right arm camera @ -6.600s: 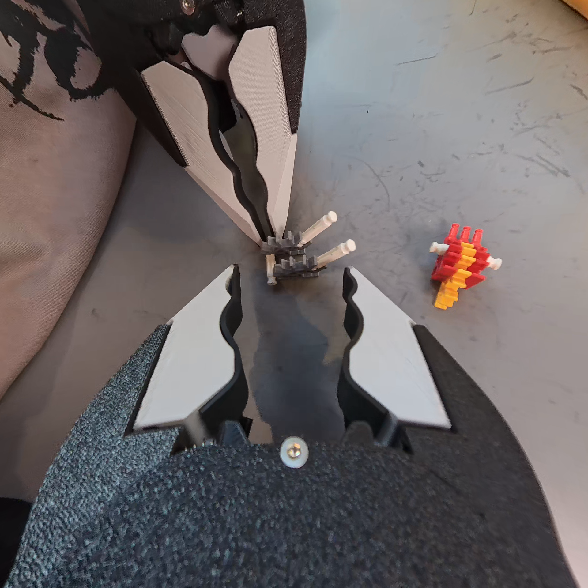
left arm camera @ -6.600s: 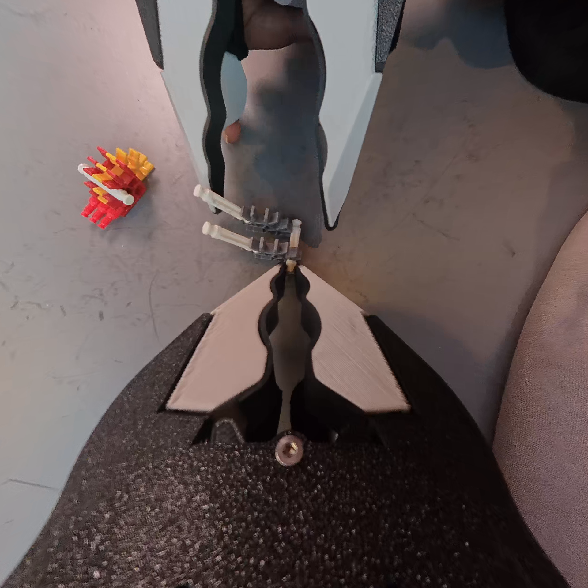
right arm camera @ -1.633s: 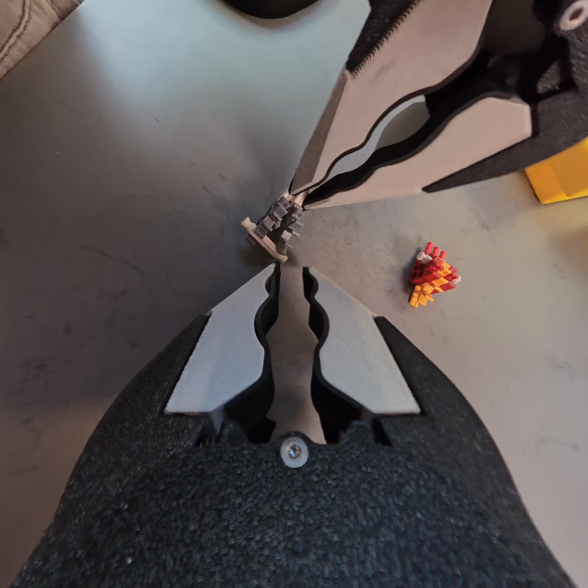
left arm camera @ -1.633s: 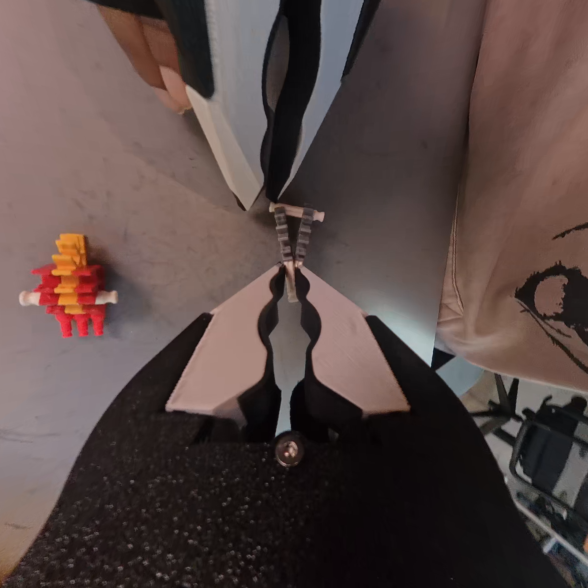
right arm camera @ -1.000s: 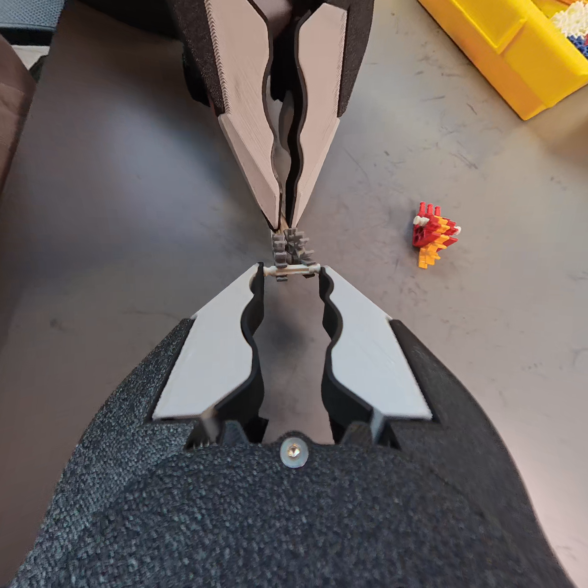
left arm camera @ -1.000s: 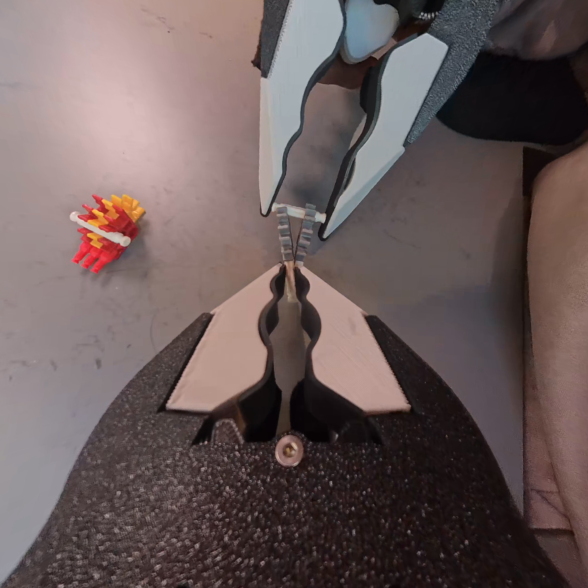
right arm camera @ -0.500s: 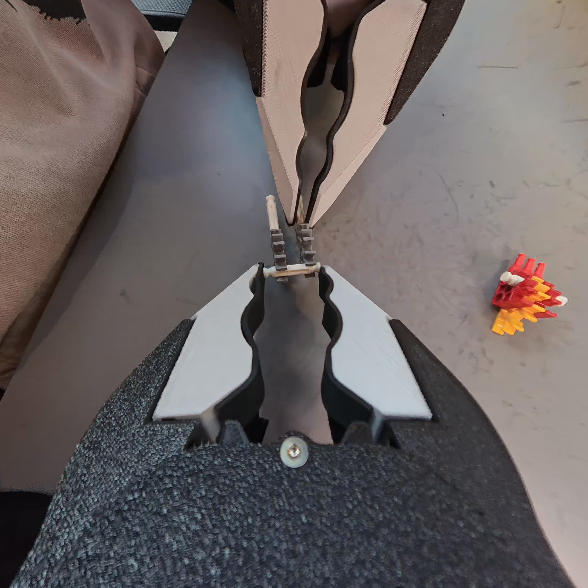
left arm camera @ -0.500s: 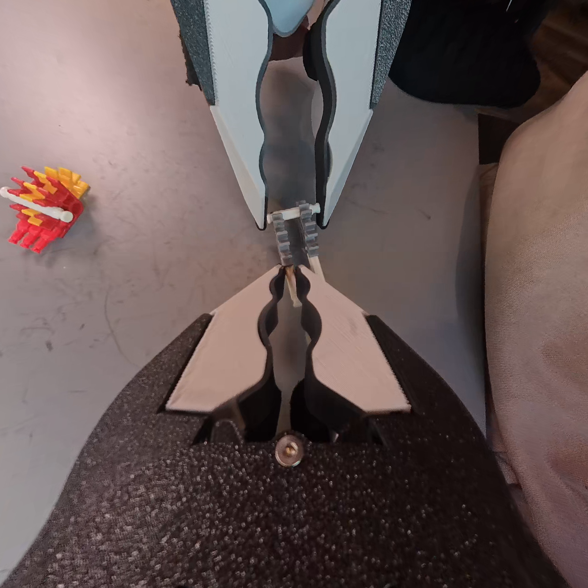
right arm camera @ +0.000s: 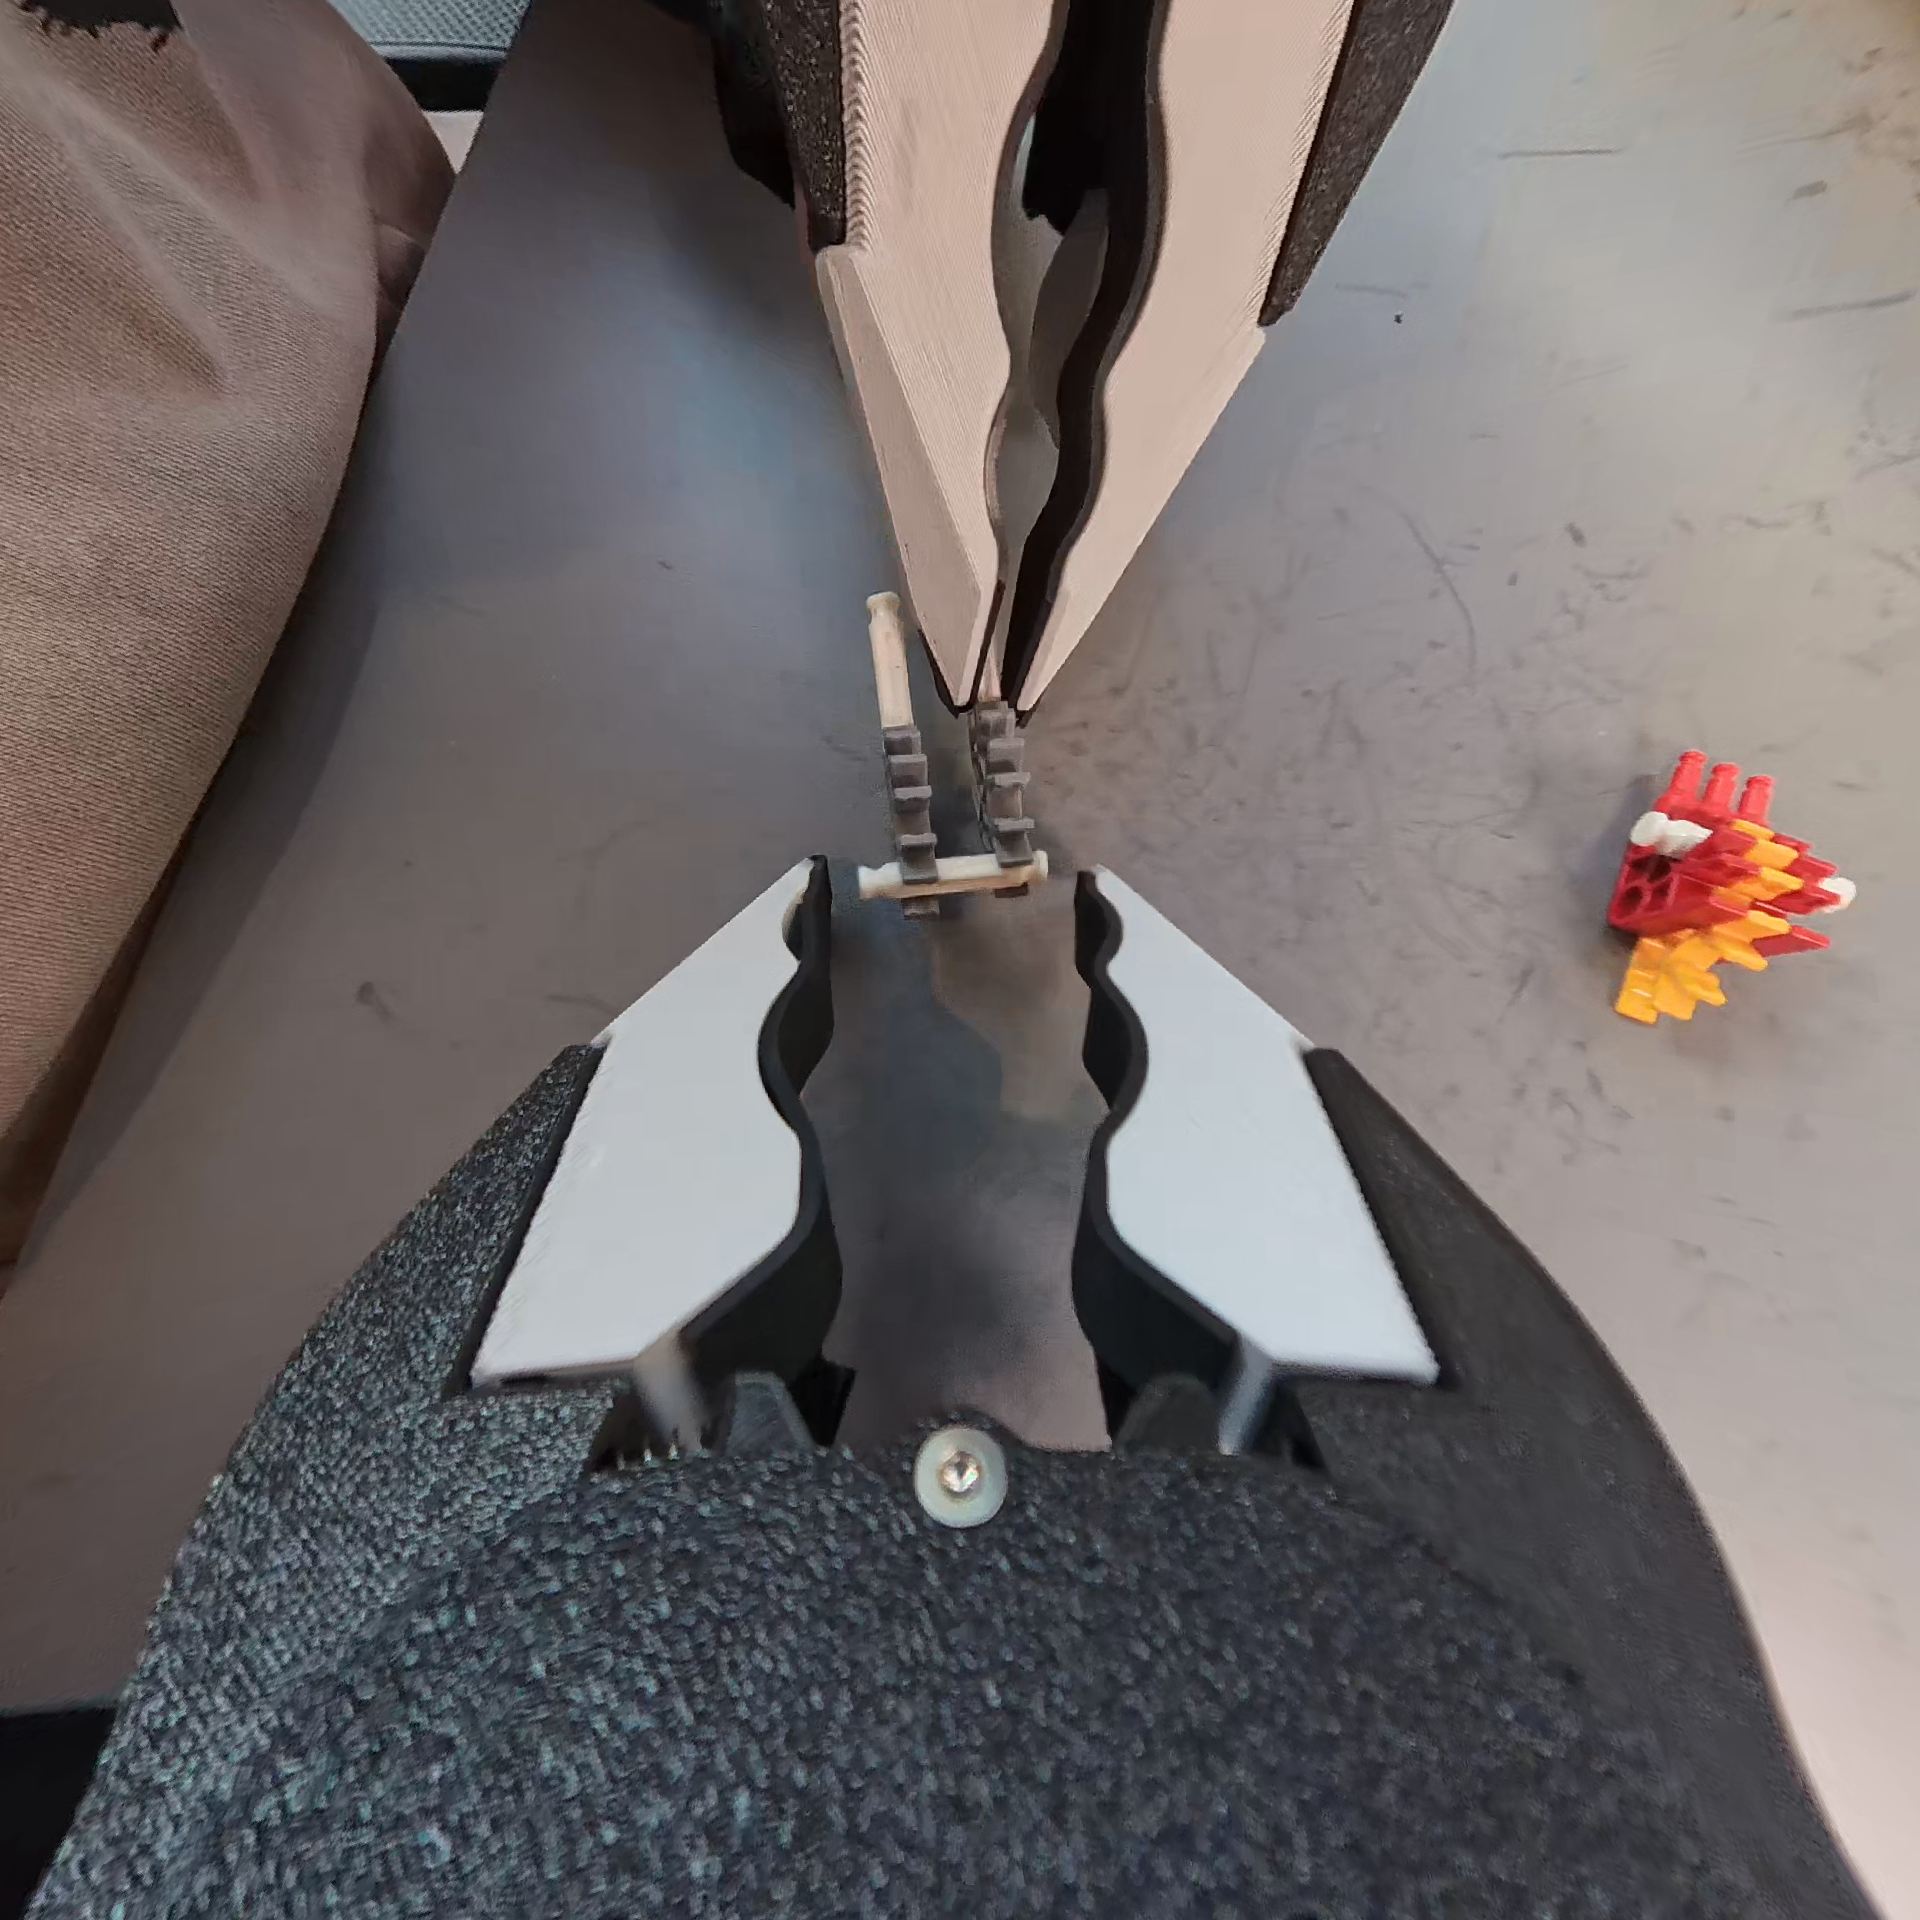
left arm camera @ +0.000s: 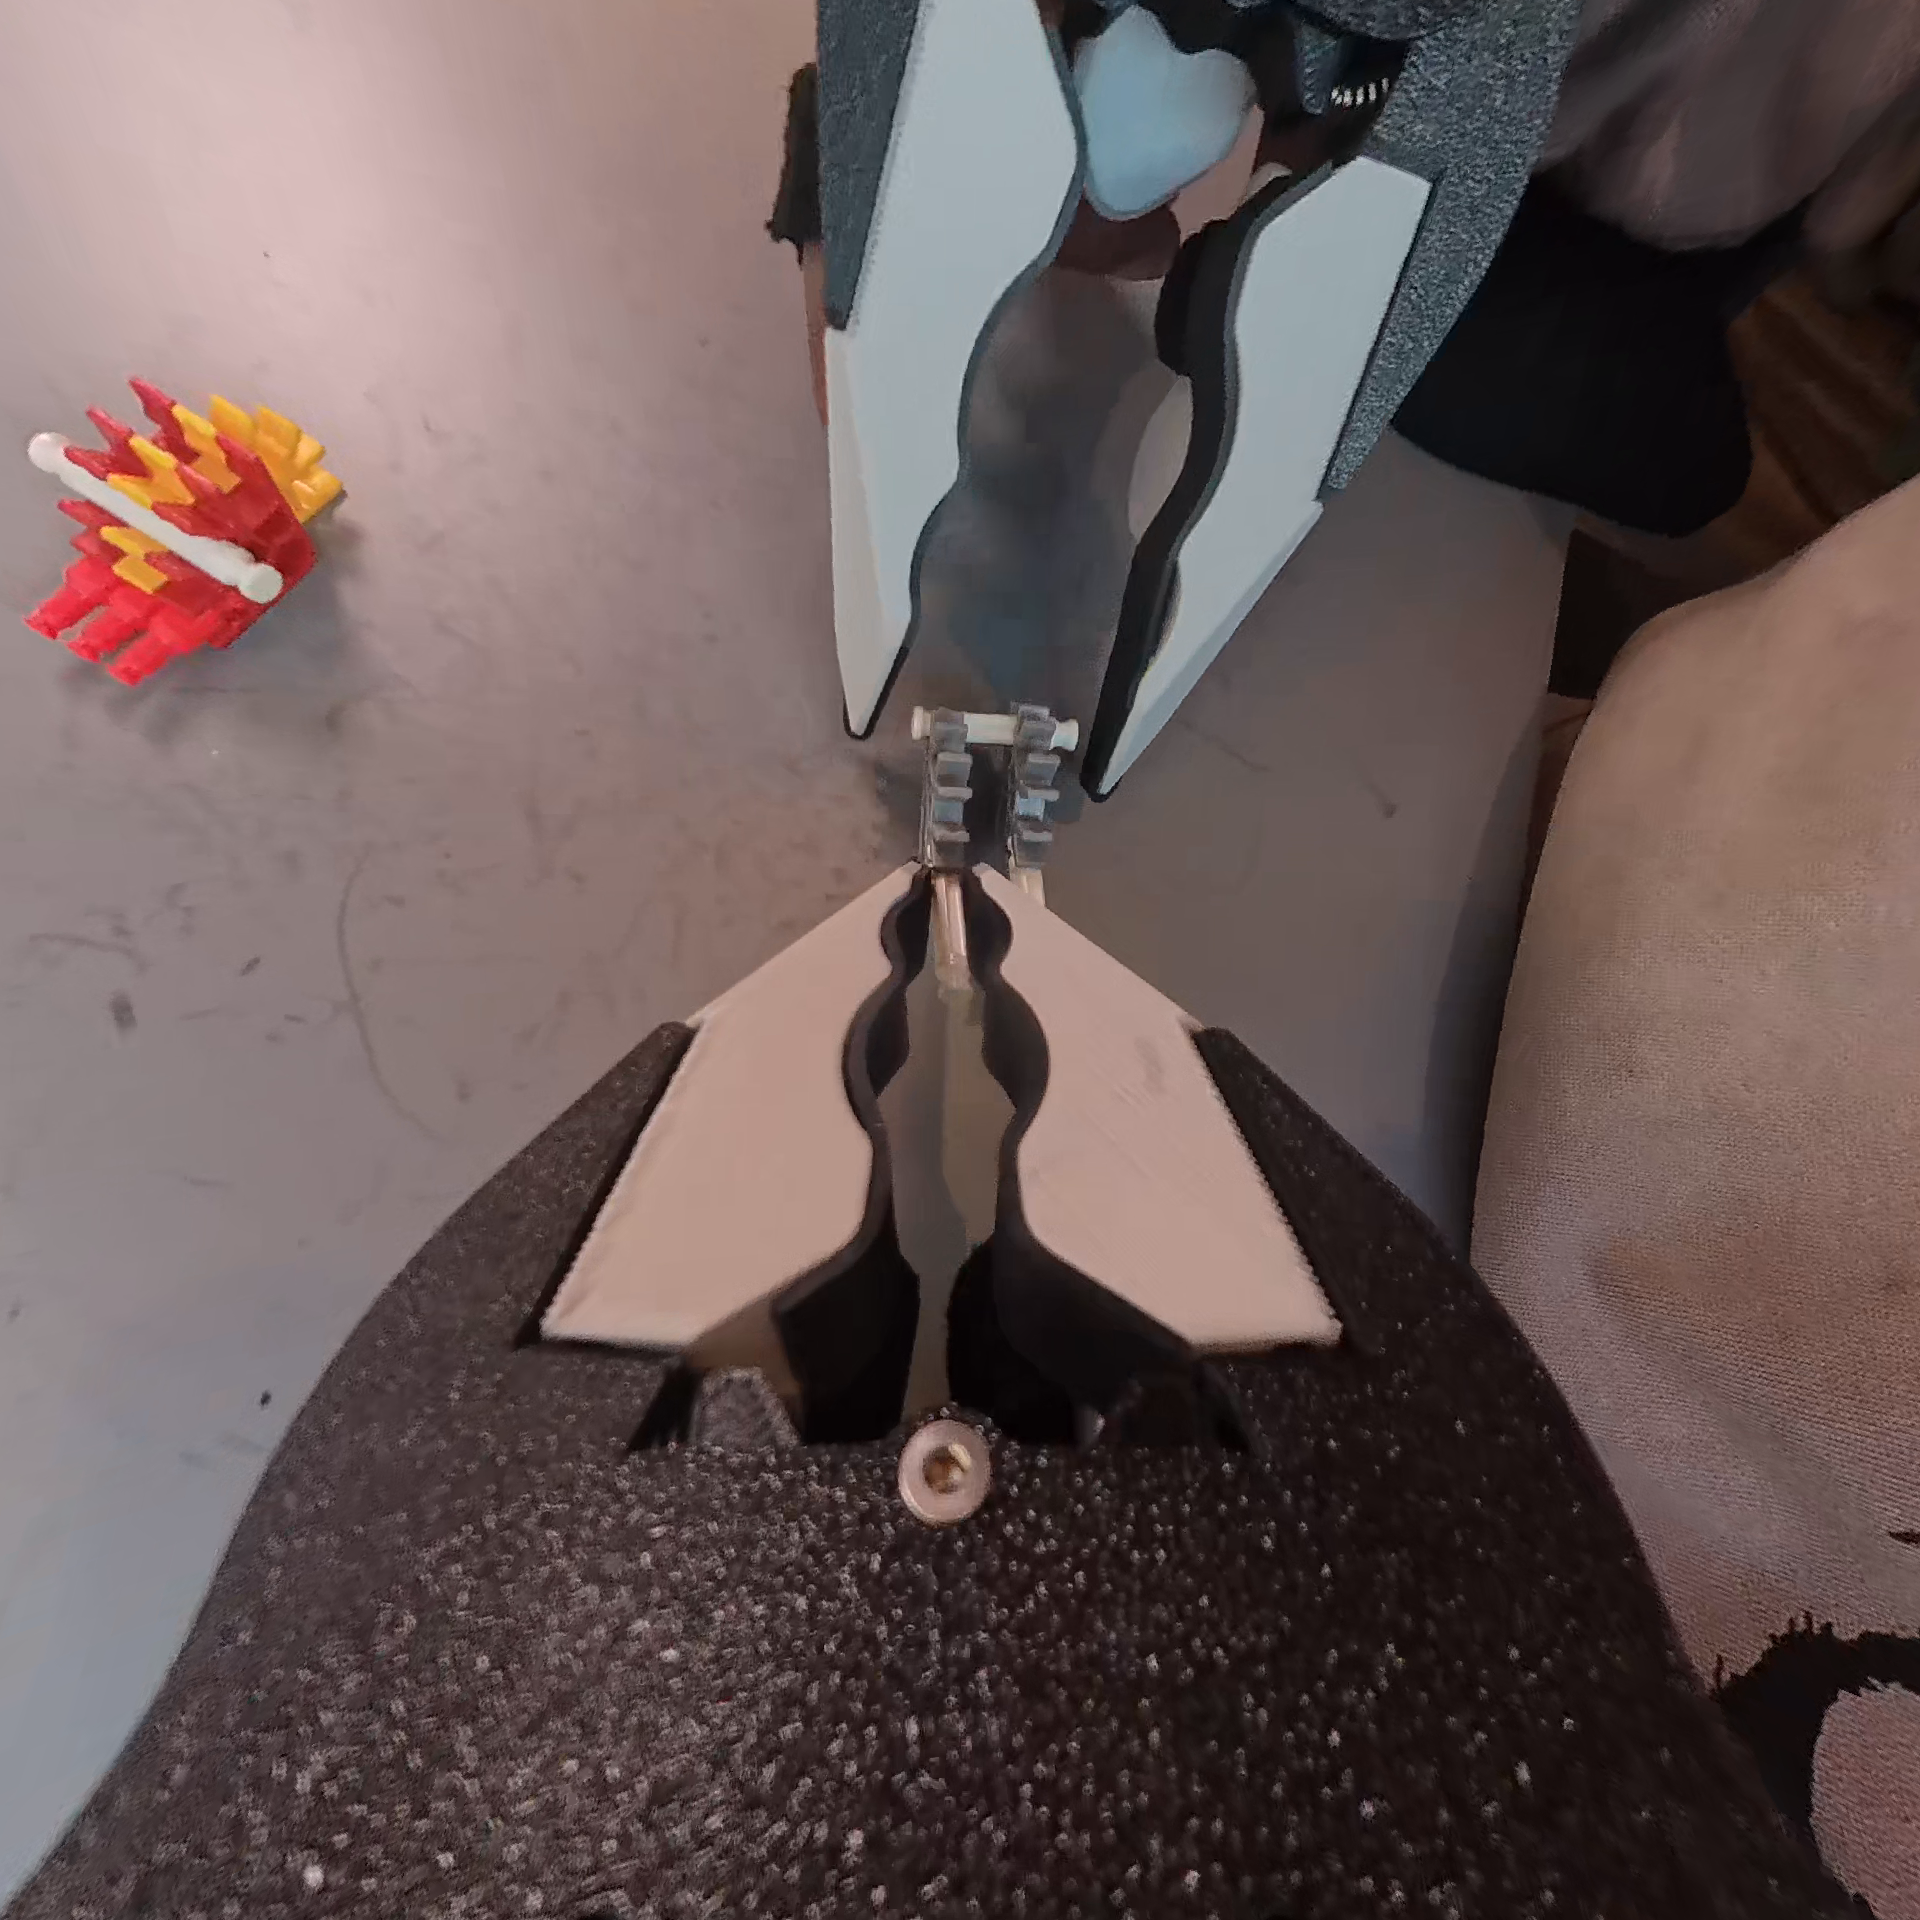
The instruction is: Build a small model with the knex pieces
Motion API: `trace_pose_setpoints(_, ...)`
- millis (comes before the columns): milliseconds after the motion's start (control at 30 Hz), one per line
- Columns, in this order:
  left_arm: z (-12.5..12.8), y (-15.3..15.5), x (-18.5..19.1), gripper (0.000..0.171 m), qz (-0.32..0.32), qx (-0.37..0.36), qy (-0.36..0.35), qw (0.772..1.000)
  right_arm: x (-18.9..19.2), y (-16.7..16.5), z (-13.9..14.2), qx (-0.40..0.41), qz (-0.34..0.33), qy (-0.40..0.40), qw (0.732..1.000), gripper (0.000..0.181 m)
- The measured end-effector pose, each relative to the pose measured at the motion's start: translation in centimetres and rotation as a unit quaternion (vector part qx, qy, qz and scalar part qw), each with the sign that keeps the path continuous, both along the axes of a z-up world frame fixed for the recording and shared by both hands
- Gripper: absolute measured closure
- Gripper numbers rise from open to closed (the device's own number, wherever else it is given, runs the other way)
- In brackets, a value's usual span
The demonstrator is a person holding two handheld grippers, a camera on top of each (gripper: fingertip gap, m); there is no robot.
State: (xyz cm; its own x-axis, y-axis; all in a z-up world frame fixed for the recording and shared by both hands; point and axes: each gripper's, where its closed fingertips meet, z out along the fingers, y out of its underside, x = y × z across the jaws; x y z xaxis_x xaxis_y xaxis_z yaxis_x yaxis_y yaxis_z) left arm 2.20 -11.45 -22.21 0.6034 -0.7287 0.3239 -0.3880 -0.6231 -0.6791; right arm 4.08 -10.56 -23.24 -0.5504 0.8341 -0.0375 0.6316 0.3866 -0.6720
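A small assembly of two grey toothed strips (left arm camera: 943, 800) joined by a white cross pin hangs just above the grey table (left arm camera: 468, 935). My left gripper (left arm camera: 951, 883) is shut on a white pin that sticks out of one strip. The second strip's pin (right arm camera: 891, 655) juts out free beside the left fingers. My right gripper (right arm camera: 951, 881) is open, its two tips flanking the ends of the cross pin (right arm camera: 966, 871) with small gaps. In the right wrist view the left gripper (right arm camera: 987, 707) comes in from the top. A red and yellow toothed block (left arm camera: 177, 530) lies apart on the table, and it also shows in the right wrist view (right arm camera: 1725, 899).
A person's beige clothing (left arm camera: 1714, 1039) borders the table on the right of the left wrist view and on the left of the right wrist view (right arm camera: 156, 416). A dark object (left arm camera: 1610, 364) sits behind the right gripper. The table top is scratched. My two grippers' fingertips are within a few centimetres of each other.
My right gripper's jaws have widened, so its tips now stand off the cross pin's ends. My left gripper has kept its hold on the pin. Both views have shifted slightly.
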Motion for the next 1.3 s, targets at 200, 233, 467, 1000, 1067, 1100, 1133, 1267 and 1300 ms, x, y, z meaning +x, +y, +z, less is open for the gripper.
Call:
trace_pose_setpoints(200, 0.1, 0.4, -0.2, 0.166, 0.031, -0.029, -0.013, 0.999, 0.3, 1.1, 3.0, 0.105, -0.078, 0.073, 0.989, 0.137)
trace_pose_setpoints(233, 0.1, 0.4, -0.2, 0.166, 0.037, -0.036, -0.019, 0.998, 0.3, 0.6, 3.8, 0.120, -0.093, 0.089, 0.984, 0.141)
trace_pose_setpoints(467, 0.2, 0.4, -0.1, 0.166, 0.062, -0.089, -0.058, 0.992, -1.5, -2.9, 2.4, 0.247, -0.168, 0.142, 0.943, 0.158)
trace_pose_setpoints(1000, 1.9, -1.3, -0.6, 0.158, 0.069, -0.074, -0.109, 0.989, -2.7, -3.0, 2.3, 0.226, -0.186, 0.157, 0.943, 0.178)
trace_pose_setpoints(1067, 3.1, -1.4, -0.5, 0.156, 0.055, -0.056, -0.126, 0.989, -2.4, -2.9, 3.0, 0.139, -0.206, 0.155, 0.956, 0.178)
trace_pose_setpoints(1100, 3.5, -1.4, -0.6, 0.156, 0.051, -0.048, -0.129, 0.989, -2.2, -2.8, 3.2, 0.098, -0.214, 0.146, 0.961, 0.178)
trace_pose_setpoints(1133, 4.0, -1.3, -0.7, 0.152, 0.045, -0.036, -0.134, 0.989, -2.0, -2.6, 3.3, 0.059, -0.224, 0.138, 0.963, 0.178)
trace_pose_setpoints(1267, 5.3, -1.1, -0.7, 0.149, 0.020, 0.008, -0.153, 0.988, -1.4, -2.2, 3.8, -0.138, -0.256, 0.095, 0.952, 0.178)
trace_pose_setpoints(1300, 5.0, -1.0, -0.6, 0.149, 0.013, 0.012, -0.148, 0.989, -1.2, -2.1, 3.9, -0.198, -0.264, 0.078, 0.941, 0.178)
